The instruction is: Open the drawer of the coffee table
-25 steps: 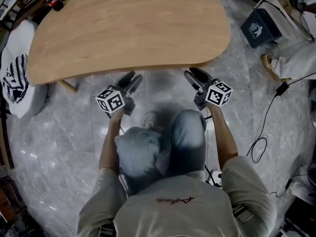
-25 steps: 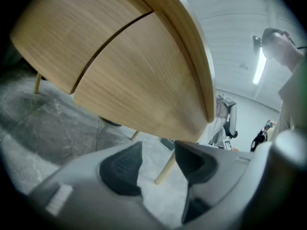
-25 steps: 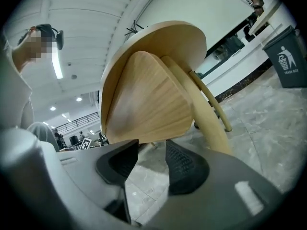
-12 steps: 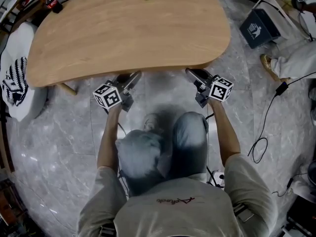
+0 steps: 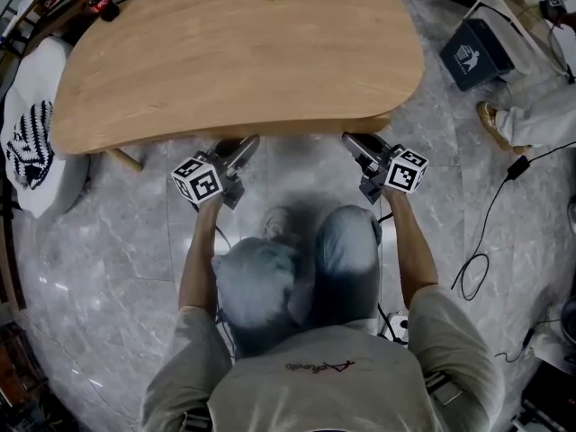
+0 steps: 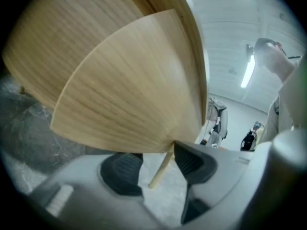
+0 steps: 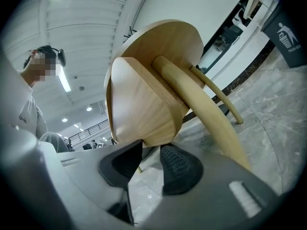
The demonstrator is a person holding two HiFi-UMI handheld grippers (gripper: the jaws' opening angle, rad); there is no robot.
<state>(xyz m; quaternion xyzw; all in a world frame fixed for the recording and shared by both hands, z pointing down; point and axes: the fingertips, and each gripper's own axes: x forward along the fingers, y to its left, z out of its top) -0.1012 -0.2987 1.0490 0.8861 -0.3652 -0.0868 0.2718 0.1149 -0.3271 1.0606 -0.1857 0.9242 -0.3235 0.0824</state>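
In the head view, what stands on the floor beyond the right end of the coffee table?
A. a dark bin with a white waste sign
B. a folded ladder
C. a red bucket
A: the dark bin with its white sign stands there, a little apart from the coffee table.

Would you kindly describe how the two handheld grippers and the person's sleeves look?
The left gripper and right gripper are grey with black ribbed pads; each carries a white cube of black square markers. The shirt is light, short-sleeved.
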